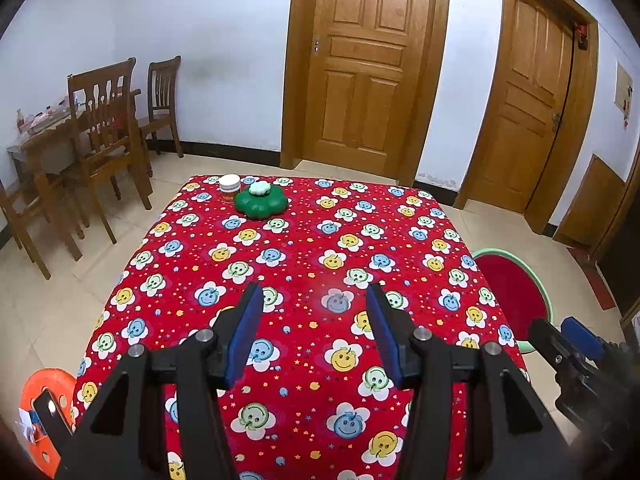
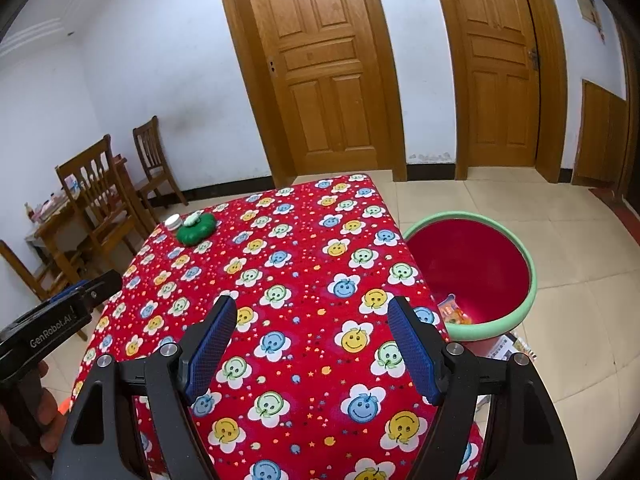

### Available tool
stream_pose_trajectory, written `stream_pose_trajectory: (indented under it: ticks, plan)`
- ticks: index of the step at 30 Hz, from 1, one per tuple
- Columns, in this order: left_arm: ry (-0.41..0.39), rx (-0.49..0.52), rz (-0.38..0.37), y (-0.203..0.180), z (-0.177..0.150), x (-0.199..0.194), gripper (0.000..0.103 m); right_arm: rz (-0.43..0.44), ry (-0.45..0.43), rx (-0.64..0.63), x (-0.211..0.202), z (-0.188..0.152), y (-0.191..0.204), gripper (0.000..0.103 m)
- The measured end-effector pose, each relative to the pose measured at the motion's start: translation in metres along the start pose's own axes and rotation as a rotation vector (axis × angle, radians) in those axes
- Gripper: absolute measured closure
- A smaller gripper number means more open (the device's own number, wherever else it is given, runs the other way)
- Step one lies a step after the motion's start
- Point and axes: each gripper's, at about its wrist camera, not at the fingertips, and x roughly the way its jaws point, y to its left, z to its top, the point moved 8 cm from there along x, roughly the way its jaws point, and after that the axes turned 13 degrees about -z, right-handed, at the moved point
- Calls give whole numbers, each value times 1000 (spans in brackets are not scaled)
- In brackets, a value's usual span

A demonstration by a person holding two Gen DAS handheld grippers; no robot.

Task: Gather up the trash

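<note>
A red basin with a green rim [image 2: 532, 276] stands on the floor right of the table; a colourful wrapper [image 2: 454, 310] lies inside it. The basin also shows in the left wrist view [image 1: 540, 280]. The table has a red smiley-flower cloth [image 1: 304, 248]. My left gripper [image 1: 314, 296] is open and empty above the cloth's near half. My right gripper [image 2: 312, 310] is open and empty above the cloth near its right edge. Each gripper shows at the edge of the other's view: the right one [image 1: 576, 340], the left one [image 2: 60, 312].
A green flower-shaped container [image 1: 262, 200] and a white-lidded jar [image 1: 230, 186] stand at the table's far left. An orange stool [image 1: 44, 400] is at the near left. Wooden chairs [image 1: 104, 136] and a side table stand at the left wall. Two wooden doors [image 1: 364, 60] are behind.
</note>
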Motion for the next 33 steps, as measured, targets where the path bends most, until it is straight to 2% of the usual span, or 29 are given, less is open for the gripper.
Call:
stream_pose_trajectory:
  ticks: [33]
  plan:
    - [0, -1, -1, 1, 1, 0, 50, 4, 14, -2, 3, -3, 0, 24]
